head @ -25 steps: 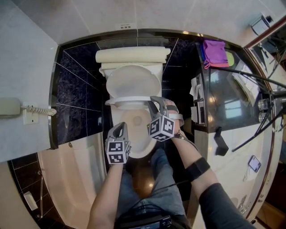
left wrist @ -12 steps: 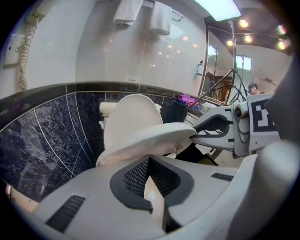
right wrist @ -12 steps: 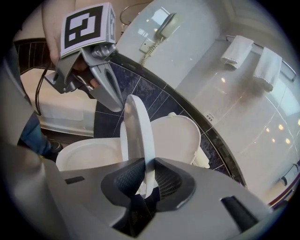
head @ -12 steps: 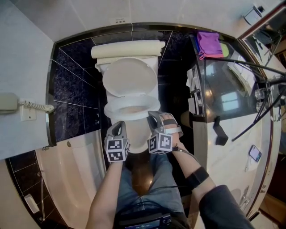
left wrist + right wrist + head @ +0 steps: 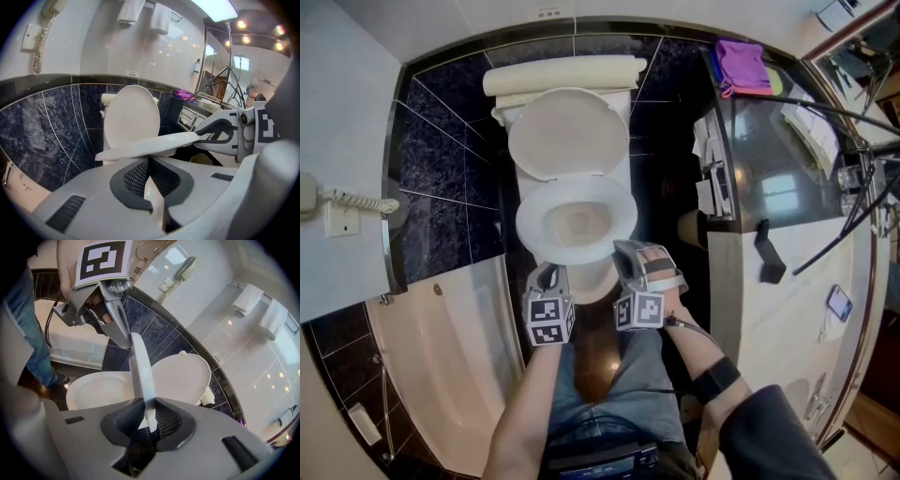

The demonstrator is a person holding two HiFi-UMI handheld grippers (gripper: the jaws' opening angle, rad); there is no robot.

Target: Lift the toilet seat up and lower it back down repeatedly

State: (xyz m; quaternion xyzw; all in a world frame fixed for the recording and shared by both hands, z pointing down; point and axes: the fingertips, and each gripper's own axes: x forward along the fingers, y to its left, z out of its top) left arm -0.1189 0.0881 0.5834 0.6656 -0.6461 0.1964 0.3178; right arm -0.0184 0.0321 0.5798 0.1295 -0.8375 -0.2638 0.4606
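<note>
A white toilet has its lid (image 5: 567, 131) upright against the tank (image 5: 562, 75). The seat ring (image 5: 619, 211) hangs low over the bowl (image 5: 93, 390), slightly raised at the front. My right gripper (image 5: 625, 251) is rolled on its side and shut on the seat's front rim; the seat (image 5: 140, 371) runs edge-on between its pads (image 5: 147, 408). My left gripper (image 5: 546, 274) is at the bowl's front left. Its tips (image 5: 147, 160) meet just under the seat's edge (image 5: 150, 146), with nothing between them.
A bathtub (image 5: 441, 347) lies at the left, with a wall phone (image 5: 328, 202) above it. A vanity counter (image 5: 778, 169) with a purple cloth (image 5: 741, 66) stands close on the right. The person's legs (image 5: 591, 384) are just in front of the bowl, on dark tiles.
The seat has come down from a steep tilt to nearly flat over the bowl. Both grippers moved back toward the person and lower, the right one still holding the rim.
</note>
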